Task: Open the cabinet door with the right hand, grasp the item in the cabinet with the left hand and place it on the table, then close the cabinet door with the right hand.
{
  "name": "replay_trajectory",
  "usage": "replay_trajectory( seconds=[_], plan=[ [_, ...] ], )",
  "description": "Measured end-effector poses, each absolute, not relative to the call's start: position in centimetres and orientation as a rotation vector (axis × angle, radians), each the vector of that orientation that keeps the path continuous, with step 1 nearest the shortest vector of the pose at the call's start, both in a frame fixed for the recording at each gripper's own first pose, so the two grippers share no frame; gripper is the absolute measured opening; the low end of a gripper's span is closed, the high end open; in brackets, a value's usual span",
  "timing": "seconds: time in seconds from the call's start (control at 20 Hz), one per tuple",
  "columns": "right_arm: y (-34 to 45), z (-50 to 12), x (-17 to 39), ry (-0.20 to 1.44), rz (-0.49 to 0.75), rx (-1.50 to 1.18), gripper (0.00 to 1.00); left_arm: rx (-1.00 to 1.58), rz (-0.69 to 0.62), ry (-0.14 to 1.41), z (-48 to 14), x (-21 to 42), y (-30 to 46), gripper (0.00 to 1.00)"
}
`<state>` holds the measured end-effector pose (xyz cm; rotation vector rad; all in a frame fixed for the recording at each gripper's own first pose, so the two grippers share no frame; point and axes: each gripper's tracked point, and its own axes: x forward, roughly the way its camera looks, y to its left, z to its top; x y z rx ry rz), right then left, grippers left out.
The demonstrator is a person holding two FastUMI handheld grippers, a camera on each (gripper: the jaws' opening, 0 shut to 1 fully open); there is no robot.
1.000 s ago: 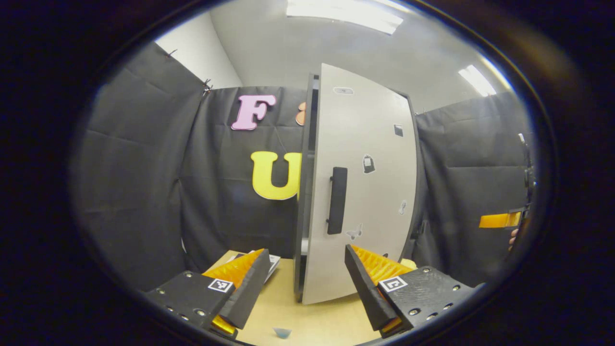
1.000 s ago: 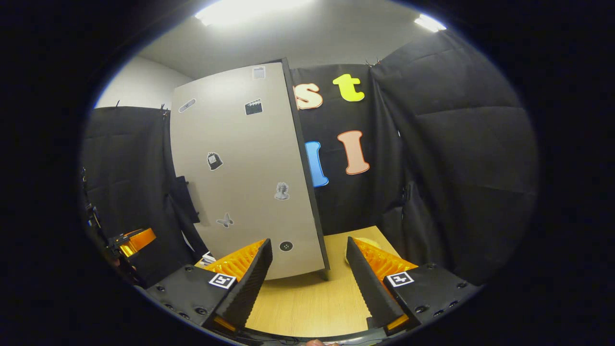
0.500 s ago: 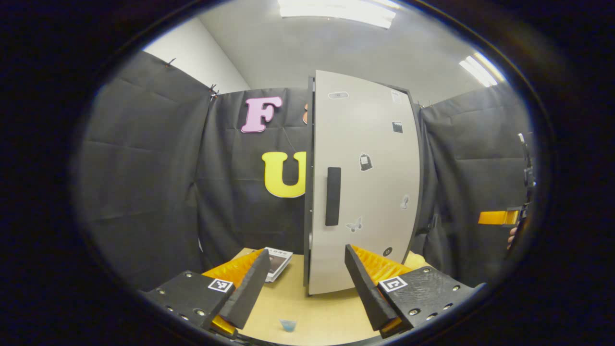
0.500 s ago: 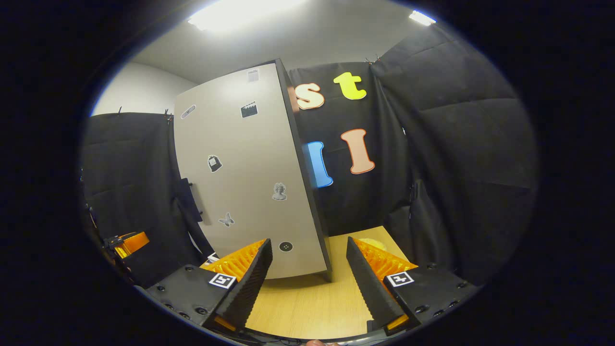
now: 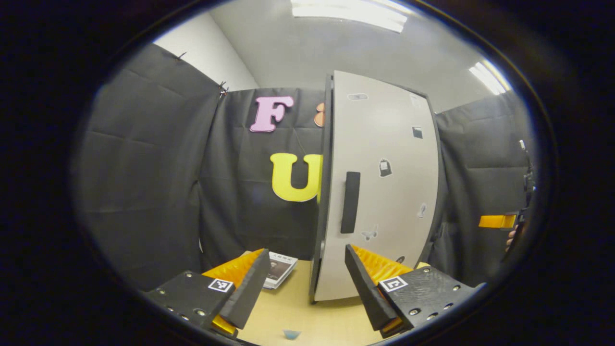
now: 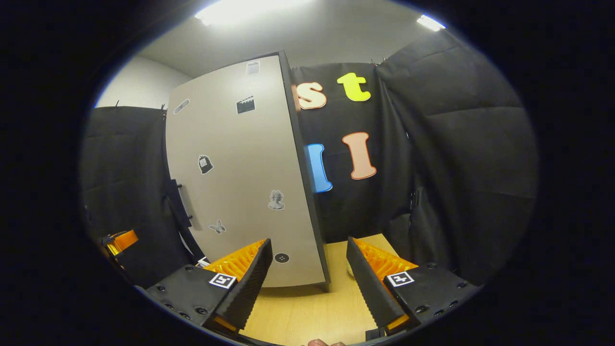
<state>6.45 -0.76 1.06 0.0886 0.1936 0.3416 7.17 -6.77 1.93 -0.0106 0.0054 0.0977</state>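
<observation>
A tall cabinet stands on the wooden table (image 5: 293, 312). Its grey door (image 5: 384, 192), dotted with small stickers, looks shut, so whatever is inside is hidden. The black bar handle (image 5: 350, 202) runs upright near the door's left edge. My left gripper (image 5: 305, 251) is open and empty, a little way in front of the door. In the right gripper view the same door (image 6: 240, 182) is seen at an angle, with its handle (image 6: 178, 206) at the far left. My right gripper (image 6: 308, 241) is open and empty near the door's lower right corner.
A booklet (image 5: 281, 266) lies on the table left of the cabinet, and a small blue scrap (image 5: 291, 333) sits near the front edge. A yellow object (image 6: 350, 269) peeks out behind my right finger. The right gripper (image 5: 497, 221) shows at the far right, the left gripper (image 6: 117, 240) at the far left.
The cabinet has slid a little to the right in the left gripper view. It looms slightly larger in the right gripper view. Both grippers stay open and empty.
</observation>
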Motion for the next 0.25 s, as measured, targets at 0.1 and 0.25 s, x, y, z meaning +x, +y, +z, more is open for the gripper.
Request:
replay_trajectory(
  seconds=[0.1, 0.25],
  plan=[
    [-0.1, 1.4, 6.9, 0.181, 0.333, 0.084, 0.98, -0.021, 0.097, -0.001, 2.1, 8.3, -5.6, 0.93],
    [0.3, 2.2, 8.0, 0.142, 0.282, 0.068, 0.98, -0.029, 0.078, -0.015, 2.0, 9.7, -4.5, 0.92]
  ],
)
